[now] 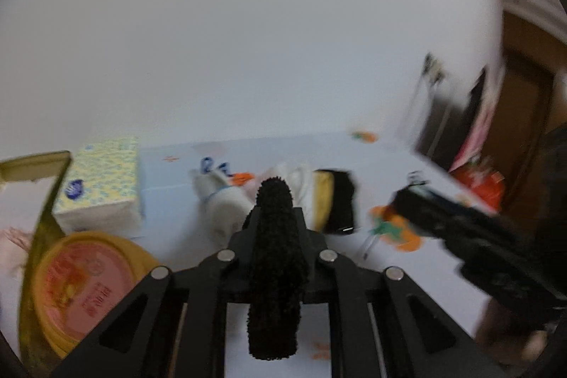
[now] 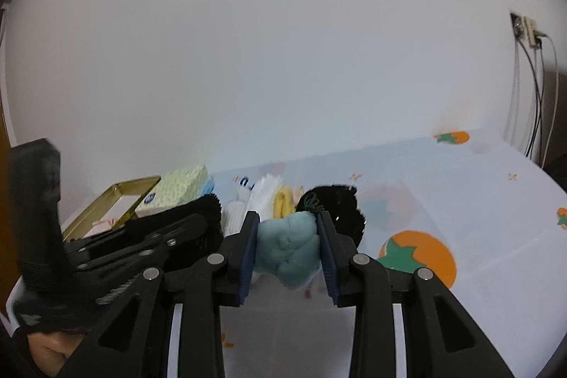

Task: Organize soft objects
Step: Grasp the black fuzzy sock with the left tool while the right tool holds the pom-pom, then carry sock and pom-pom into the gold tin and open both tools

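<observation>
Black sock lengthwise between fingers

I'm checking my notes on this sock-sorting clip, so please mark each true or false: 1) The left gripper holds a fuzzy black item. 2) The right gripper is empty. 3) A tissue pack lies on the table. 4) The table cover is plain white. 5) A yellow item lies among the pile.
1) True: the left gripper is shut on the black fuzzy sock.
2) False: the right gripper clamps a light blue soft item.
3) True: the tissue pack lies on the table.
4) False: it carries orange fruit prints.
5) True: the yellow item lies in the pile.
</observation>
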Demonstrator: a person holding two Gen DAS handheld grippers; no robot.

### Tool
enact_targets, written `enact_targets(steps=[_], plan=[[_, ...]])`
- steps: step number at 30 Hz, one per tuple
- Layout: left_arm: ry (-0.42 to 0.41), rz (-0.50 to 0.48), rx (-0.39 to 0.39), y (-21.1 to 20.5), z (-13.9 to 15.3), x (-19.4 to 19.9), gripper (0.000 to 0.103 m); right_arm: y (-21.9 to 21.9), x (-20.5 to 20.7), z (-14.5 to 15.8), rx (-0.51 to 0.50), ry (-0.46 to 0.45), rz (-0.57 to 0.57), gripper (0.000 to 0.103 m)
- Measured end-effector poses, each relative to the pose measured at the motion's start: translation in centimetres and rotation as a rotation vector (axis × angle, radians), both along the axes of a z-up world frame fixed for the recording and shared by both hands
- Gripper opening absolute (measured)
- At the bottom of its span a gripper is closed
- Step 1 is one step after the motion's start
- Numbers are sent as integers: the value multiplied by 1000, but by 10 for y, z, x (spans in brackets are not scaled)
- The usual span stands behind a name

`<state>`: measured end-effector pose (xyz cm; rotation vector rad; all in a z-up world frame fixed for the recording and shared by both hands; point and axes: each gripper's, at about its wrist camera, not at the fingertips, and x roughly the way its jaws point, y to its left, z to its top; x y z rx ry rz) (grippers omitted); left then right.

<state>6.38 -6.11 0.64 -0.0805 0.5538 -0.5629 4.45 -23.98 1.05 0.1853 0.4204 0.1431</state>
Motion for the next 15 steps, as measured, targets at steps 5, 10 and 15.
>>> enact_targets(steps=[5, 10, 15], plan=[[-51, -6, -19, 9, 5, -10, 12, 5, -5, 3, -22, -31, -5, 36], [-106, 23, 6, 10, 14, -25, 12, 11, -17, 8, -51, -89, -20, 36], [-184, 30, 18, 19, 27, -35, 12, 38, -51, 20, -192, -284, -44, 36]])
